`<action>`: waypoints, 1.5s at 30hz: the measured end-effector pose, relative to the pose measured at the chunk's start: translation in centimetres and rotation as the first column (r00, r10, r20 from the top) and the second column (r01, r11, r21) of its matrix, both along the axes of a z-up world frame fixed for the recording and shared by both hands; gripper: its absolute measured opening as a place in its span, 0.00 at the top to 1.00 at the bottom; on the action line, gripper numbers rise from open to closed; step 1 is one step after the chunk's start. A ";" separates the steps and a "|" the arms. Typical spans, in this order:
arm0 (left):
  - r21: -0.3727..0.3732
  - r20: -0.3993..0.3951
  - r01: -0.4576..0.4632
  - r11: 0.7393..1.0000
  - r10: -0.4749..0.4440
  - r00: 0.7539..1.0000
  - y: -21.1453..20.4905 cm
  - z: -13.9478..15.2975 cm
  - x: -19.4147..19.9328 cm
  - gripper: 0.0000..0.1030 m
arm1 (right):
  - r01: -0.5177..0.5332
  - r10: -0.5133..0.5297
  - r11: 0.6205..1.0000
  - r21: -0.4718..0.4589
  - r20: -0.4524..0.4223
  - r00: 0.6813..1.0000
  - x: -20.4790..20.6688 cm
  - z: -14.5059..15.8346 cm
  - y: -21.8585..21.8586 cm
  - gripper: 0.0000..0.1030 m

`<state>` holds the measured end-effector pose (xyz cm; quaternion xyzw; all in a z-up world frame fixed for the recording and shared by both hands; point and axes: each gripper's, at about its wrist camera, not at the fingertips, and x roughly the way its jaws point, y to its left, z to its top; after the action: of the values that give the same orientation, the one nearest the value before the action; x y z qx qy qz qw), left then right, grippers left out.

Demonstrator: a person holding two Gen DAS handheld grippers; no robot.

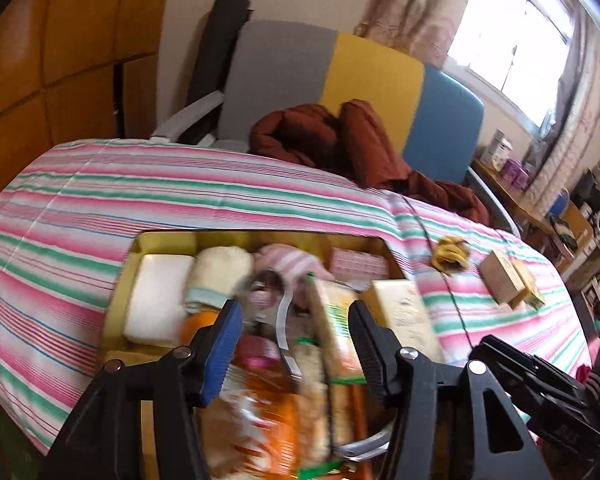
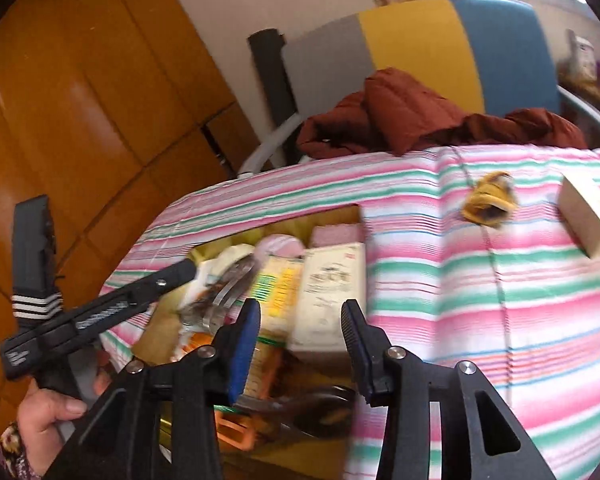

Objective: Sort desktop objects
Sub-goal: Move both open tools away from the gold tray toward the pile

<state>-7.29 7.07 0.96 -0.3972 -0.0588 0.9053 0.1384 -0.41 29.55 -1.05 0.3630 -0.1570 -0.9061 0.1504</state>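
Observation:
A yellow open box (image 1: 164, 240) on the striped tablecloth holds a white block (image 1: 160, 296), a rolled cream towel (image 1: 220, 272), a pink striped cloth (image 1: 292, 264), a cream carton (image 1: 404, 312) and orange snack packets (image 1: 268, 420). My left gripper (image 1: 294, 312) hovers open over the box's middle, above a bent metal piece (image 1: 282, 320), pressing on nothing. My right gripper (image 2: 300, 308) stands open over the box's right side, with the cream carton (image 2: 328, 292) lying below and behind its fingers. One left finger (image 2: 172, 276) reaches in from the left.
A yellow hair tie (image 2: 490, 200) and a small tan box (image 2: 592, 216) lie on the cloth (image 2: 460, 320) right of the yellow box. Behind the table stands a grey, yellow and blue chair (image 1: 340, 80) with a brown jacket (image 1: 340, 136). A hand (image 2: 52, 412) holds the left gripper.

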 end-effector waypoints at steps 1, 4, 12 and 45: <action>-0.004 0.002 0.017 1.000 -0.017 1.000 0.7 0.1 0.3 0.45 | 0.016 -0.016 1.000 0.004 0.006 1.000 0.3 -0.1 0.5 0.57; -0.021 0.005 0.074 0.997 -0.074 0.997 2.9 0.4 1.1 0.45 | 0.060 -0.060 0.998 -0.011 0.021 0.998 1.1 -0.6 2.6 0.57; -0.087 0.005 0.198 0.976 -0.198 0.980 8.5 0.9 3.3 0.45 | 0.180 -0.178 0.983 -0.030 0.053 0.983 2.2 -2.4 7.8 0.54; -0.226 0.106 0.376 0.899 -0.361 0.926 19.7 -1.1 3.9 0.45 | 0.372 -0.380 0.921 0.114 0.059 0.923 1.6 -5.2 20.3 0.50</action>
<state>-3.36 26.73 -0.10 -0.4426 0.1240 0.8504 0.2561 1.19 49.87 -6.26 0.3691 -0.1840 -0.9096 -0.0510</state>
